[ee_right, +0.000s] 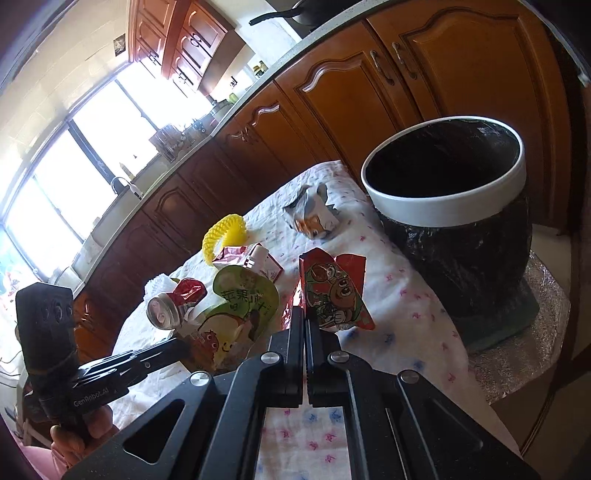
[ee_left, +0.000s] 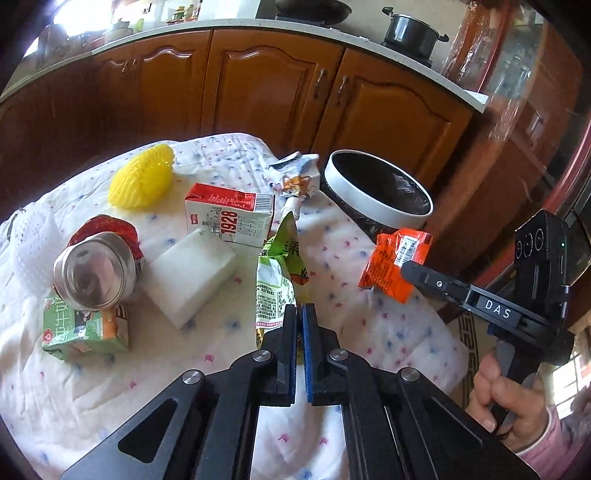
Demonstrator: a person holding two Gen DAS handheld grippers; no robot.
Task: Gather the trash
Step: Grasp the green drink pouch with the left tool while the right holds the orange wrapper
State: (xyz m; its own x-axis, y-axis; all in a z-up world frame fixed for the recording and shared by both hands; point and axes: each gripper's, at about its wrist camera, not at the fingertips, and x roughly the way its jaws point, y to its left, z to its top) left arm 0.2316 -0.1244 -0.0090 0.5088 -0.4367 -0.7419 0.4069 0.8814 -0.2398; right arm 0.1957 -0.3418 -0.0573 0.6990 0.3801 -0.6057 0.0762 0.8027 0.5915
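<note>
Fingers (ee_left: 299,314) of left gripper pinch green pouch (ee_left: 275,280); right fingers (ee_right: 306,317) clamp orange wrapper (ee_right: 332,291).

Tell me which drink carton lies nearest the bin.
The red-and-white carton printed "1928"; the green carton sits at the table's far side from the bin, under the can.

Home kitchen — wooden cabinet doors (ee_left: 258,92) with metal handles run under a pale countertop (ee_left: 207,26), with a lidded pot (ee_left: 410,33) and a pan (ee_left: 314,9) on top. Sink faucet (ee_right: 123,184) under a big window (ee_right: 74,155) — bottles along the counter's back edge.
</note>
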